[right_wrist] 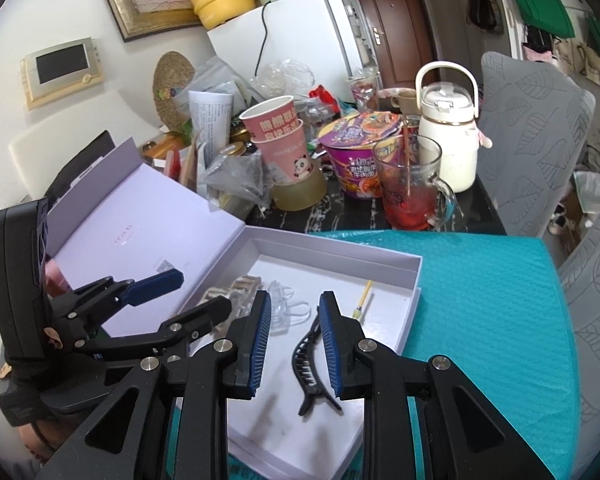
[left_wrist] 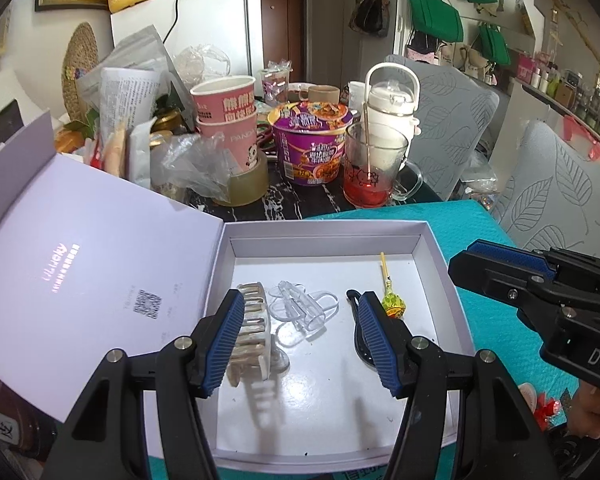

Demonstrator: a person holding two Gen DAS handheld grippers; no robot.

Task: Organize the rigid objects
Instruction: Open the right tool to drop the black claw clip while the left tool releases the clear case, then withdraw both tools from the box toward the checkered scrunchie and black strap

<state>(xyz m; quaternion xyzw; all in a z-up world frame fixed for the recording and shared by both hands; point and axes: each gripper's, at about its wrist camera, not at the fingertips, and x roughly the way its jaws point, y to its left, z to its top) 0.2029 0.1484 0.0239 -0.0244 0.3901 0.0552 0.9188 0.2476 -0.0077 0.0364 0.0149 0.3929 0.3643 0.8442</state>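
White open box [left_wrist: 440, 264] on teal mat [left_wrist: 512, 320], hinged lid [left_wrist: 80, 272] laid back on the box's left side. Inside the box, on its floor: pearly claw clip [left_wrist: 256, 332] nearest the lid side; clear plastic clip [left_wrist: 300, 308] just beside it toward box centre; black hair clip [right_wrist: 312, 364] further from the lid; yellow-stemmed pick [left_wrist: 388, 292] beside the black clip, nearest the box's far-right wall. Left gripper [left_wrist: 300, 344] over the box, jaws apart, empty; claw clip lies below its left pad, clear clip below the gap. Right gripper [right_wrist: 294, 344] over the box, jaws narrowly parted, nothing pinched; black clip lies on the floor below the gap. Behind the box: noodle bowl [left_wrist: 308, 148], glass mug [left_wrist: 374, 164].
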